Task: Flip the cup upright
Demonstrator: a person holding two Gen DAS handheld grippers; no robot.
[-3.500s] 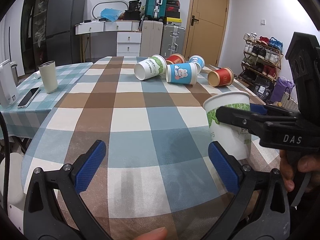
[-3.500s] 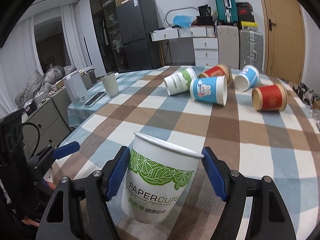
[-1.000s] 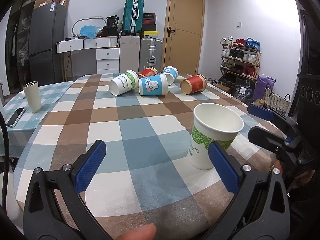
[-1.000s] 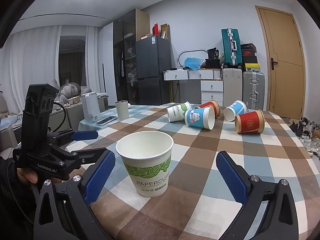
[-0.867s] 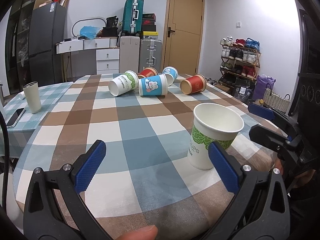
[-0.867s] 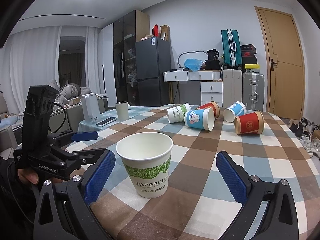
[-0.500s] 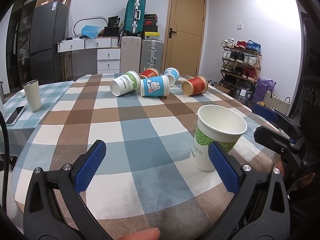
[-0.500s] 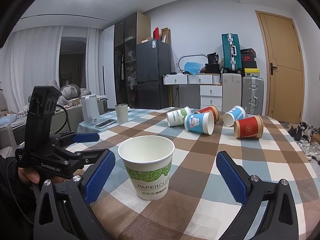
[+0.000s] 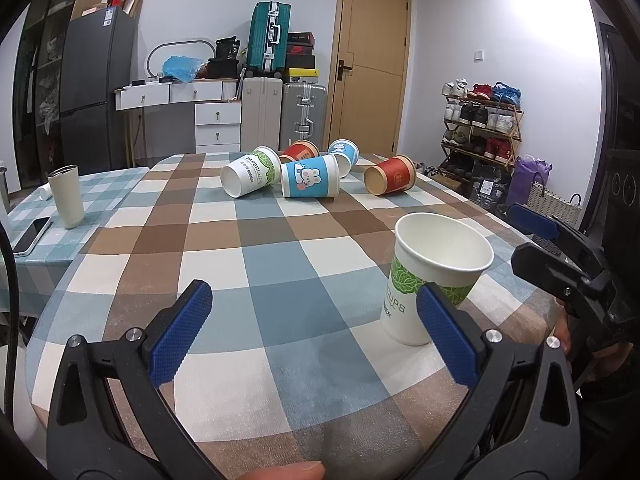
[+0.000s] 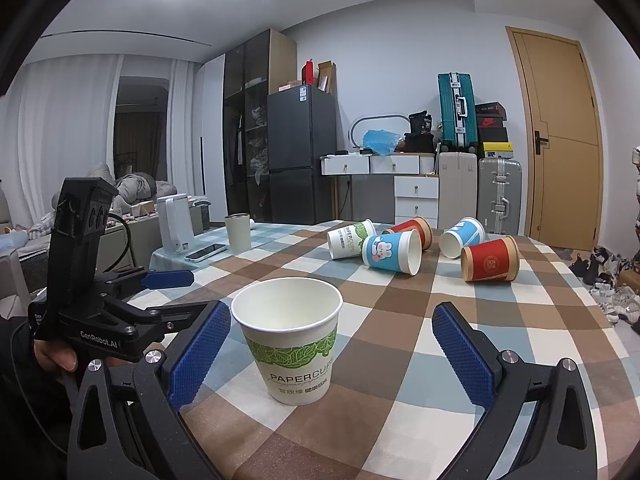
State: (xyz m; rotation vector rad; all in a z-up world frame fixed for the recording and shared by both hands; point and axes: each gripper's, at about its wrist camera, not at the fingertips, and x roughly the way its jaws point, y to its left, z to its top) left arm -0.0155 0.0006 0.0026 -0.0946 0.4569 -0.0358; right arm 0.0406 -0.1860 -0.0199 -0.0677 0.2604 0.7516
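A white paper cup with a green leaf band (image 9: 424,280) stands upright and empty on the checked tablecloth (image 9: 280,248); it also shows in the right wrist view (image 10: 290,340). My right gripper (image 10: 332,352) is open, its blue pads either side of the cup and a little behind it, not touching. My left gripper (image 9: 316,332) is open and empty, the cup just beyond its right pad. Each gripper shows in the other's view, the right gripper (image 9: 560,256) and the left gripper (image 10: 160,292).
Several cups lie on their sides at the table's far end: a white-green cup (image 9: 250,176), a blue rabbit cup (image 9: 310,182), a red cup (image 9: 390,180), another red cup (image 9: 298,150), another blue cup (image 9: 344,152). A cream tumbler (image 9: 66,196) and a phone (image 9: 32,234) sit far left.
The right gripper has let go of the white-green cup, opened wide and drawn back; the cup now stands upright on the table. Both grippers have tilted slightly upward.
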